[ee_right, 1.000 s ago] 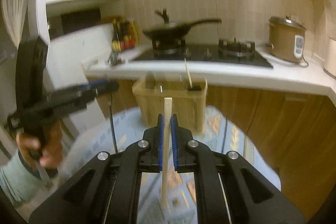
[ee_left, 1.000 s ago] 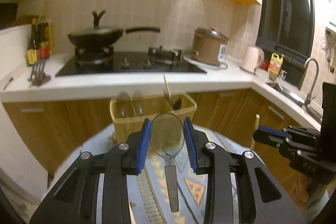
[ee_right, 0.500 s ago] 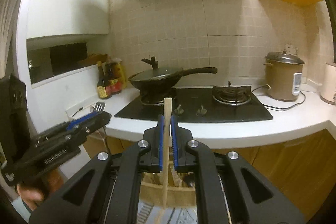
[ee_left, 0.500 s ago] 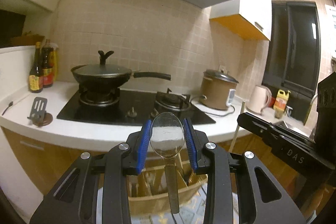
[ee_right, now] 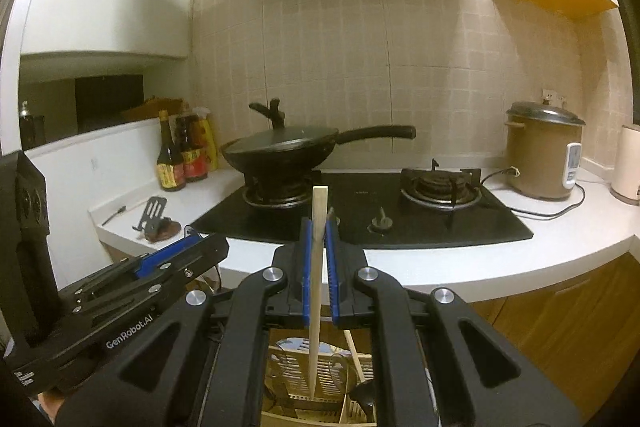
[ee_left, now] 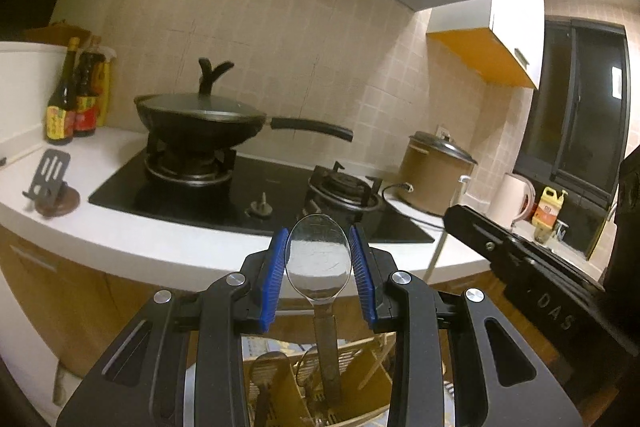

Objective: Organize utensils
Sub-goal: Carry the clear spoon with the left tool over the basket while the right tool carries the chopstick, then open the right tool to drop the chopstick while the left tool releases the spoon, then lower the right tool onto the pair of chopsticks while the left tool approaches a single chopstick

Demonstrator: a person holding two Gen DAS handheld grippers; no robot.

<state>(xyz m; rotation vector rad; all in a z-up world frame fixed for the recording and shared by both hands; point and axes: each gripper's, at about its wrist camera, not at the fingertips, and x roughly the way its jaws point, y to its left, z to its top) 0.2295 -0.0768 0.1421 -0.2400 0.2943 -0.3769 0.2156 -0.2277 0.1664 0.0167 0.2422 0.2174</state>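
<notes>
My left gripper (ee_left: pixel 319 243) is shut on a metal spoon (ee_left: pixel 318 259), bowl up between the blue pads, handle hanging down over the wooden utensil holder (ee_left: pixel 372 367). My right gripper (ee_right: pixel 319 239) is shut on a wooden chopstick (ee_right: pixel 317 267), held upright with its lower tip above the utensil holder (ee_right: pixel 320 387). The holder has slatted dividers and holds spoons, a chopstick and a dark ladle. The right gripper shows at the right of the left wrist view (ee_left: pixel 520 259). The left gripper shows at the left of the right wrist view (ee_right: pixel 160 267).
Ahead is a white kitchen counter (ee_left: pixel 120 243) with a black gas hob (ee_right: pixel 400 219), a lidded wok (ee_left: pixel 200 119), sauce bottles (ee_right: pixel 180 155), a brown rice cooker (ee_right: pixel 540 155) and a phone stand (ee_left: pixel 50 179). Wooden cabinets (ee_right: pixel 560 307) lie below.
Both grippers have risen and tilted upward. The view moved from the table and holder to the counter and range hood. The holder now sits low between the fingers. Both grips are unchanged.
</notes>
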